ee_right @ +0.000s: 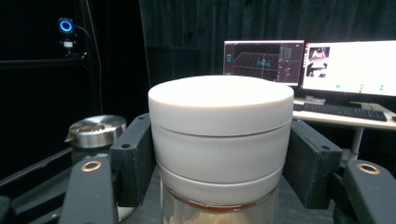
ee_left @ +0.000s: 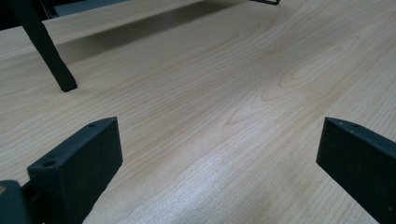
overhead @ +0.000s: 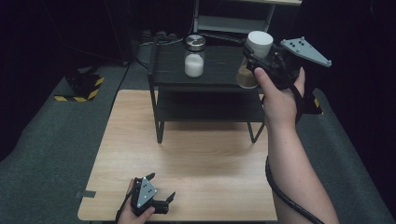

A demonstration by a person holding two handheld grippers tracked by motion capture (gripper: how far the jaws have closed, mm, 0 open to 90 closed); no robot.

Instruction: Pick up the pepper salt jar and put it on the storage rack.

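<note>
Glass jar (overhead: 247, 74) with white lid (ee_right: 219, 112), part-filled with brown powder: rigid, breakable, likely slick. Right gripper (overhead: 254, 60) clamps the lid above the rack's (overhead: 219, 65) right end. Left gripper (overhead: 161, 193) rests open on the table (overhead: 205, 158).

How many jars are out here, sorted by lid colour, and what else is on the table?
Jars with a white lid: 1, clamped in the right gripper
Jars with a silver lid: 1, on the shelf top
Black two-tier shelf: 1, on the wooden table
Total: 3 things
</note>
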